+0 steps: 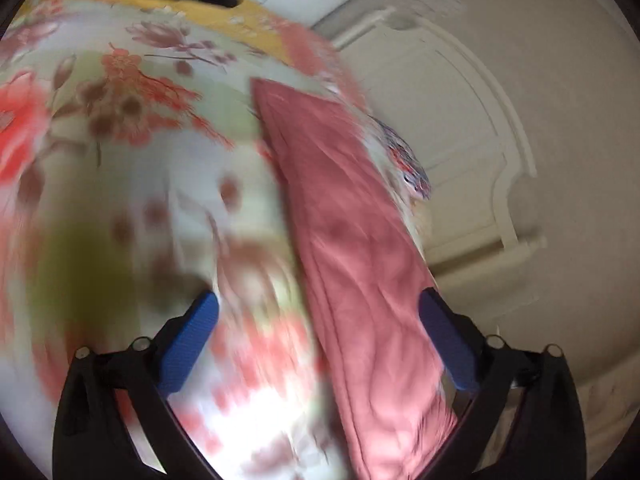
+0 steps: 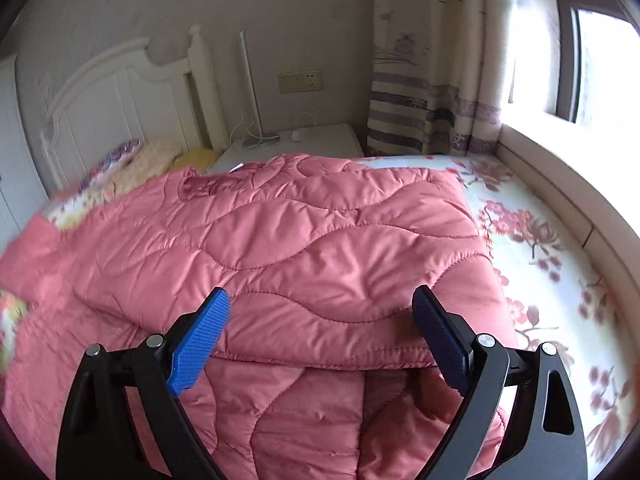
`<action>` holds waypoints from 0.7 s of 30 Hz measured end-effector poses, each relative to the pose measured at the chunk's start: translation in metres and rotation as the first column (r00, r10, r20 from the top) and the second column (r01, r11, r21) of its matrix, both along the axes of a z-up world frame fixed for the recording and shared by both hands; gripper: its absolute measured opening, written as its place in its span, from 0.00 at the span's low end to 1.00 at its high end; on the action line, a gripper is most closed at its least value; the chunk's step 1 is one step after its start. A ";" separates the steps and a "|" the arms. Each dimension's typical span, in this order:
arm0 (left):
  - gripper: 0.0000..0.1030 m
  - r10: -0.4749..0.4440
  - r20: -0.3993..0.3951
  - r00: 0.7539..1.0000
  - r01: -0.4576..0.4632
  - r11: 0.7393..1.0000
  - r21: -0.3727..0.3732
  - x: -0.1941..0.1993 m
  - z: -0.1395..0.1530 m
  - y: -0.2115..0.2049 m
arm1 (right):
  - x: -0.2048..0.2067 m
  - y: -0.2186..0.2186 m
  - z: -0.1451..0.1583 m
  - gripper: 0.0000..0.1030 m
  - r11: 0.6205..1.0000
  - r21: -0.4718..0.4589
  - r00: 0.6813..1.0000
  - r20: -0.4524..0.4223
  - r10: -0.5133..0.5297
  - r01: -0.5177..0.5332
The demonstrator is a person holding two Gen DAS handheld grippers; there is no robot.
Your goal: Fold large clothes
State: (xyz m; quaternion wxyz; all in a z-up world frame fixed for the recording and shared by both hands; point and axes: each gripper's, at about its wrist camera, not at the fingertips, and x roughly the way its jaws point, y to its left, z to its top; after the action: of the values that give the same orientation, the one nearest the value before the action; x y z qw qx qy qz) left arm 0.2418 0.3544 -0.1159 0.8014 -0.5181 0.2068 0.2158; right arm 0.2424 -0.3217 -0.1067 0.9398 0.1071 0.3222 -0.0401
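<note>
we see the pink quilted coat (image 2: 304, 240) folded over once on the bed (image 2: 552, 248), below the headboard (image 2: 104, 96); further folds remain. right tool (image 2: 320, 320) and left tool (image 1: 320, 320) both released, grasping nothing.

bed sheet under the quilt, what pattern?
Pale bed sheet with red-pink blossoms and brown branches; sharpest in the right wrist view.
</note>
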 end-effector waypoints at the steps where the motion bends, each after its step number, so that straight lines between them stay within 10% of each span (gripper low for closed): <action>1: 0.93 -0.003 0.006 1.000 0.003 1.000 0.004 0.007 0.001 0.015 | -0.002 -0.002 0.000 0.86 1.000 0.011 1.000 0.000 -0.004 0.004; 3: 0.83 -0.027 -0.011 1.000 0.027 0.999 0.025 0.019 0.005 0.025 | -0.005 -0.007 0.001 0.86 0.999 0.036 1.000 0.018 -0.011 0.011; 6: 0.10 -0.106 0.006 0.994 0.107 0.993 -0.051 0.040 -0.002 0.033 | -0.011 -0.012 0.003 0.86 0.997 0.080 0.999 0.047 -0.017 0.013; 11: 0.08 -0.111 0.153 0.982 0.086 0.983 0.165 0.019 0.056 -0.030 | -0.021 -0.030 0.002 0.86 0.983 0.173 0.994 0.089 -0.071 0.055; 14: 0.08 -0.242 0.256 0.936 0.152 0.933 0.326 0.009 0.110 -0.100 | -0.023 -0.032 0.002 0.86 0.979 0.192 0.992 0.097 -0.084 0.064; 17: 0.08 -0.481 0.282 0.830 0.279 0.797 0.536 0.004 0.157 -0.191 | -0.023 -0.030 0.003 0.86 0.980 0.187 0.992 0.100 -0.081 0.061; 21: 0.18 -0.763 0.190 0.617 0.477 0.555 0.681 0.004 0.163 -0.316 | -0.025 -0.033 0.002 0.86 0.977 0.204 0.990 0.108 -0.086 0.063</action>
State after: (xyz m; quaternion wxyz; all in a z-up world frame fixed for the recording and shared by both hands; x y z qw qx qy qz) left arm 0.2457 0.0381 0.0472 0.9629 -0.1771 0.1080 -0.1726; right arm 0.2170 -0.3548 -0.1050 0.9391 0.2154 0.2652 -0.0365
